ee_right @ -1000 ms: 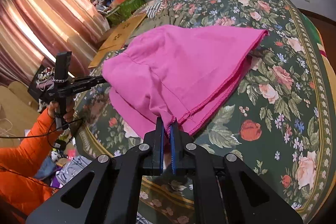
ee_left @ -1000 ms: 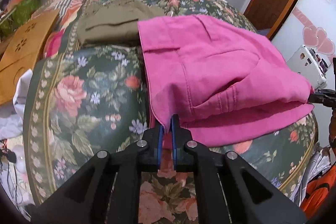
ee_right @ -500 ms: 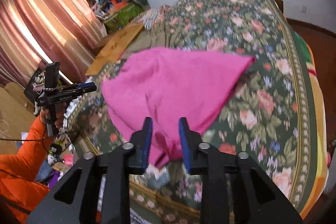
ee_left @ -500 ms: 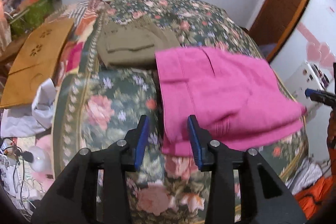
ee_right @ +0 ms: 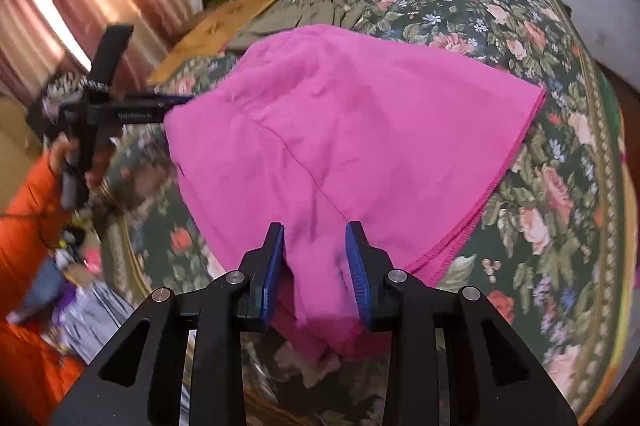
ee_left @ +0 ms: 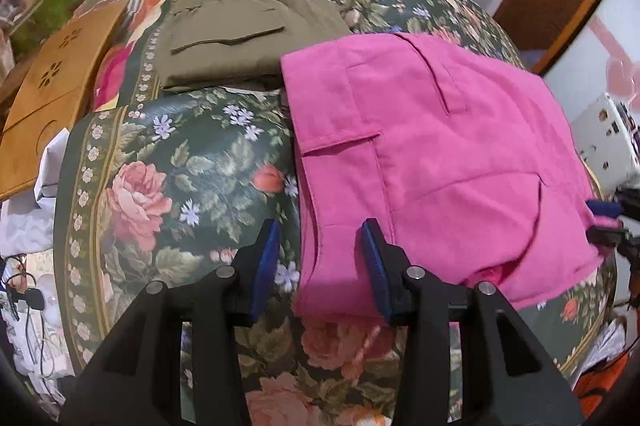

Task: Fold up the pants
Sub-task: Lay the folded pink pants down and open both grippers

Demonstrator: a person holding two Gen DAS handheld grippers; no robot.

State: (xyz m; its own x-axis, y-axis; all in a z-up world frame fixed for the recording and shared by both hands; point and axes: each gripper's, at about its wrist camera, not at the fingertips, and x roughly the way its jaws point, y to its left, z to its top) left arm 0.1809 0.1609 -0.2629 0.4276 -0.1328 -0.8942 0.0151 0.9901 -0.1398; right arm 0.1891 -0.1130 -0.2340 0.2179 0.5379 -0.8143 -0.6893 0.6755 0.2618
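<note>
Both the left gripper and right gripper gape empty over folded pink pants.

both wrist views face pink pants closely.

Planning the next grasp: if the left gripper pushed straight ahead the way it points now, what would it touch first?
Probably the near left edge of the pink pants: the open left gripper frames that edge, with floral bedspread under its left finger. Depth is unclear.

Olive garment on floral bedspread; wooden board beside.
</note>
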